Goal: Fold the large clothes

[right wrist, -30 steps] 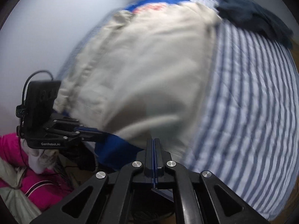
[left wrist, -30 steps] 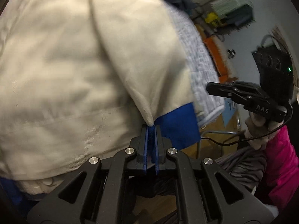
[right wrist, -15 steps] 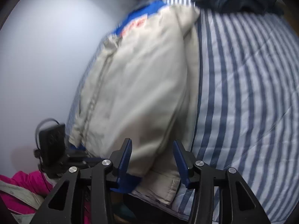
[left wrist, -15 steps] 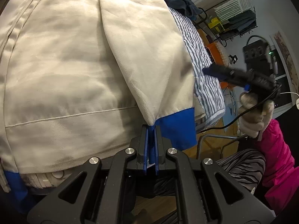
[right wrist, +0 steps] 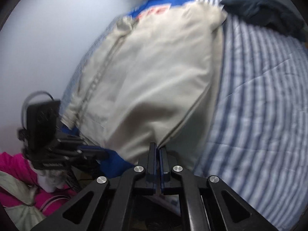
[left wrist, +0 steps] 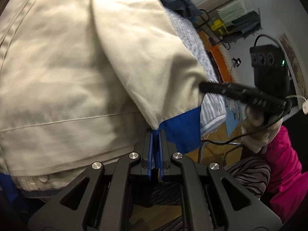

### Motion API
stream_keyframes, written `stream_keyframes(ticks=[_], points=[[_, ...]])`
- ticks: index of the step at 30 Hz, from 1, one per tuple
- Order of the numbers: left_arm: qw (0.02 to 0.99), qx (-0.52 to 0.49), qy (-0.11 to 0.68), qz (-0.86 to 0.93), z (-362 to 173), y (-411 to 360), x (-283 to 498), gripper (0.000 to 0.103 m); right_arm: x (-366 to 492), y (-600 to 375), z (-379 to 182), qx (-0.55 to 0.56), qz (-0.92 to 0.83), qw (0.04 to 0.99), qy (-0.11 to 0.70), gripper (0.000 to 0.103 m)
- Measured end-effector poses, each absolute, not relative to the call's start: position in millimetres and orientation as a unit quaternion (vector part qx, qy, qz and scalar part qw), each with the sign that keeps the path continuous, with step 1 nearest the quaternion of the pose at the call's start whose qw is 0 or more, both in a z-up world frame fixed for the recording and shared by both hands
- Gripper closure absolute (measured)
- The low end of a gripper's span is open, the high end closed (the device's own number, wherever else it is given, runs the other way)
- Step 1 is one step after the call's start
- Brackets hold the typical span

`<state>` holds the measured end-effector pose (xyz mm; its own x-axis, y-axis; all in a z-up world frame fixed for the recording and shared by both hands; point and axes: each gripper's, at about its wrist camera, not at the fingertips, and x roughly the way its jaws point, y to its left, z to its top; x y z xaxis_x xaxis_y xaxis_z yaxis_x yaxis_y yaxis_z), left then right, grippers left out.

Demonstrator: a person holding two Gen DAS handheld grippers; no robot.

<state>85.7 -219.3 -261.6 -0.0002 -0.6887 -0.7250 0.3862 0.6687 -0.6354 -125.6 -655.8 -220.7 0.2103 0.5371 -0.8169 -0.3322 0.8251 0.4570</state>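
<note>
A large beige jacket [left wrist: 77, 67] with blue trim lies spread on a blue-and-white striped bed cover [right wrist: 259, 115]. My left gripper [left wrist: 156, 134] is shut on the jacket's near corner, where the beige cloth meets a blue band. My right gripper [right wrist: 157, 148] is shut on a fold of the beige jacket [right wrist: 154, 67] at its near edge. The left wrist view shows the right gripper [left wrist: 204, 85] from the side, its tip at the jacket's right edge and a gloved hand [left wrist: 256, 127] holding it. The left gripper [right wrist: 104, 153] sits at the blue corner in the right wrist view.
A dark navy garment [right wrist: 259, 5] lies crumpled at the bed's far end. A pale wall [right wrist: 48, 38] runs along the bed's left side. A pink sleeve [left wrist: 284, 163] is near the bed's edge. Beyond the bed stand a wire shelf rack [left wrist: 238, 23] and an orange item [left wrist: 217, 61].
The right gripper stood open over the jacket's near edge half a second ago and has now closed on a beige fold. The left gripper has kept its grip on the corner.
</note>
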Motion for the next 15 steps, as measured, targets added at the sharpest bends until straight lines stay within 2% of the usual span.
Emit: stream_keyframes(ticks=[2, 5, 7, 9, 11, 15], points=[[0.691, -0.122, 0.595, -0.392, -265, -223, 85, 0.1, -127, -660, -213, 0.084, 0.287, 0.778, 0.552, 0.103], [0.694, -0.084, 0.611, -0.371, -284, -229, 84, 0.1, -128, -650, -234, 0.063, 0.283, 0.766, 0.574, 0.102], [0.691, -0.08, 0.614, -0.374, -289, -226, 83, 0.1, -127, -641, -249, 0.036, 0.284, 0.757, 0.587, 0.094], [0.696, -0.061, 0.61, -0.374, -278, -218, 80, 0.1, -126, -646, -247, 0.044, 0.297, 0.758, 0.579, 0.071], [0.713, -0.04, 0.593, -0.371, -264, -208, 76, 0.1, -126, -658, -238, 0.072, 0.315, 0.764, 0.558, 0.067], [0.744, -0.019, 0.555, -0.372, -231, -196, 73, 0.1, -97, -691, -215, 0.12, 0.318, 0.79, 0.51, 0.065]])
